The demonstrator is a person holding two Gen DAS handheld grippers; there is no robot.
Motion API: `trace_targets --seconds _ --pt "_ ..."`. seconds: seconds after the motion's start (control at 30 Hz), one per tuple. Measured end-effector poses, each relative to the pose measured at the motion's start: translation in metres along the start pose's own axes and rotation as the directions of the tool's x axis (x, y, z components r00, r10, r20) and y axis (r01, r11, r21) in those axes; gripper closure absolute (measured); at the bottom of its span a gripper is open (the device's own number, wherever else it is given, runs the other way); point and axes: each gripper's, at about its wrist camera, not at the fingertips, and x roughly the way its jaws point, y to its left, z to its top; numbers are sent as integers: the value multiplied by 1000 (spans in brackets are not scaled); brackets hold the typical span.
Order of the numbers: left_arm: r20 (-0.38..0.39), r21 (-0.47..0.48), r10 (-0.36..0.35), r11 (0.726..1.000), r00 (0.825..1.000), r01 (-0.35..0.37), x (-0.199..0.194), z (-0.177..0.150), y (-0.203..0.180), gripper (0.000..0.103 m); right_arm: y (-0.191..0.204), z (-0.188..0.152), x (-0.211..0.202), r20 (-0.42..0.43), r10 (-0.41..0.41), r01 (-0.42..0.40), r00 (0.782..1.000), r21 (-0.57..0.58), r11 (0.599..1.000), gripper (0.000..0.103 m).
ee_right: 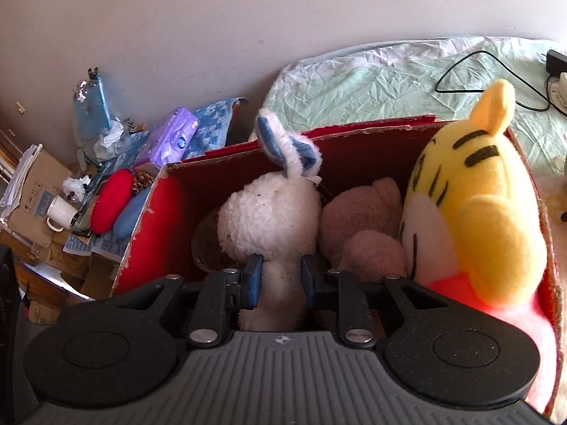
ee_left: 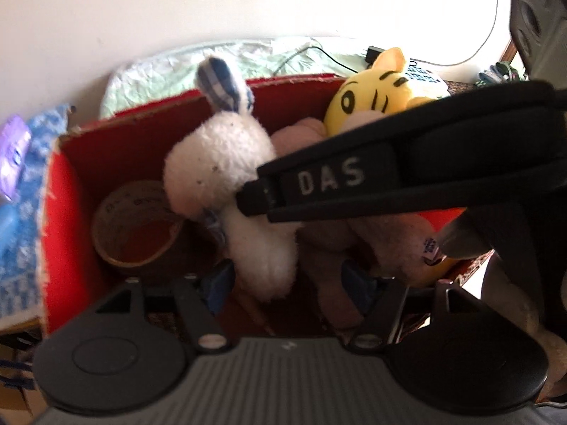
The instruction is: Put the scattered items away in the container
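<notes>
The right tool point(ee_right: 280, 278) pinches the narrow lower body of a white plush rabbit point(ee_right: 269, 216) between its blue pads, holding it inside the red cardboard box point(ee_right: 156, 233). The left tool point(ee_left: 290, 279) stands spread, its pads either side of the rabbit's body without pressing it. A tape roll point(ee_left: 136, 228) lies on the box floor left of the rabbit; a brown plush point(ee_right: 365, 226) and a yellow striped tiger point(ee_right: 475, 209) sit to its right. The box rests on a bed with a pale green sheet point(ee_right: 372, 85)
</notes>
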Motion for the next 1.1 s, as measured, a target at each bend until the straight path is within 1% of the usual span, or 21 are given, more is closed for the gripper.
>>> trace_targets --seconds 0.03,0.1,0.3,0.47,0.53,0.57,0.6,0.67,0.73,0.9,1.0,1.1 --pt "-10 -15 -20 1000 1000 20 2 0 3 33 -1 0 -2 0 1 -1 1000 5 1000 73" --pt "-18 -34 -41 999 999 40 4 0 6 32 -3 1 -8 9 15 -15 1000 17 1000 73" --pt "-9 -16 -24 1000 1000 23 -2 -3 3 31 -10 2 -25 52 47 -49 998 32 998 73" --pt "-15 -29 -41 999 999 41 -2 -5 4 30 -13 3 -27 58 67 -69 996 48 996 73" --pt "-15 -34 -34 999 999 33 -4 -7 4 29 -14 3 -28 66 77 -81 995 61 995 73" --pt "-11 -34 -29 999 1000 28 -3 -9 31 29 -14 3 -30 71 82 -86 994 62 994 73" --pt "-5 -33 -23 999 1000 22 -4 -11 46 29 -14 3 -32 76 86 -90 993 59 994 73" --pt "8 -30 -7 1000 1000 7 -11 -14 48 27 -14 4 -36 85 92 -97 992 54 994 73" --pt "23 -28 12 1000 1000 -11 -17 -18 49 22 -15 4 -40 95 102 -108 990 57 993 73" --pt "63 -24 41 999 997 -40 -35 -27 52 22 -15 1 -45 104 108 -114 989 56 992 73" --pt "79 -19 50 999 996 -48 -42 -16 1 22 -15 -1 -48 106 106 -113 989 54 992 73" --pt "91 -34 57 998 994 -54 -46 -12 -4 22 -15 -4 -51 106 102 -108 989 52 993 73"
